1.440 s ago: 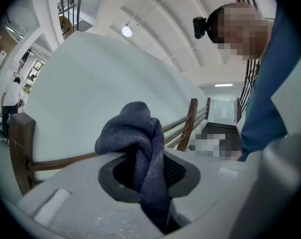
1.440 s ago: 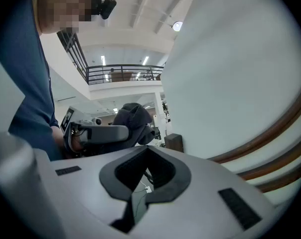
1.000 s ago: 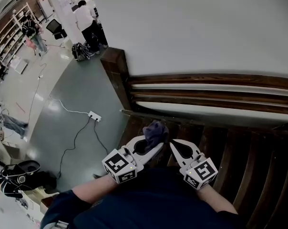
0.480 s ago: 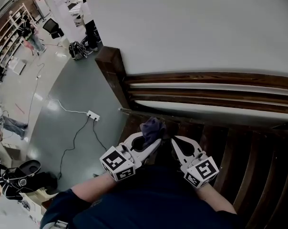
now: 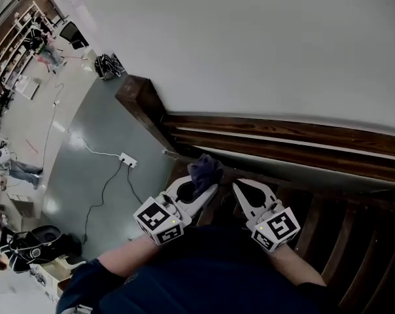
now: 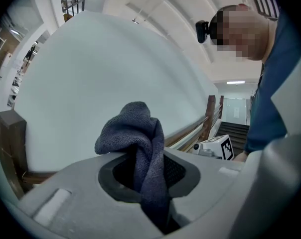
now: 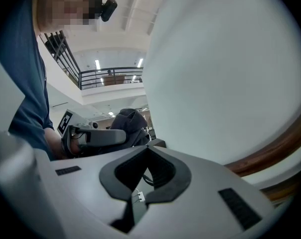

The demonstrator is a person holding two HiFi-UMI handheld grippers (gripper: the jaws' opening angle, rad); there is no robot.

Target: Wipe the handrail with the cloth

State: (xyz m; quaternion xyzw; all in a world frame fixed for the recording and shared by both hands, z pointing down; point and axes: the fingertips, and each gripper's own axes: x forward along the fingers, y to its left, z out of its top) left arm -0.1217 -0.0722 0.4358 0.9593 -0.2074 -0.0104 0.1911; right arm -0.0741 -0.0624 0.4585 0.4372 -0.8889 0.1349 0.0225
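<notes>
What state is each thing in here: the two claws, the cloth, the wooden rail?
left claw: shut on the cloth.
right claw: shut, nothing between its jaws.
cloth: bunched up, sticking out past the left claw's tips; I cannot tell if it touches the rail.
handrail: dark wood, running along the white wall; cannot tell whether it has been wiped.

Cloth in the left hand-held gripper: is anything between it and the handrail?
Nothing visible. The cloth, clamped in the left hand-held gripper, faces the dark wooden handrail across open air. The right hand-held gripper, shut and empty, sits beside it, not in the path.
</notes>
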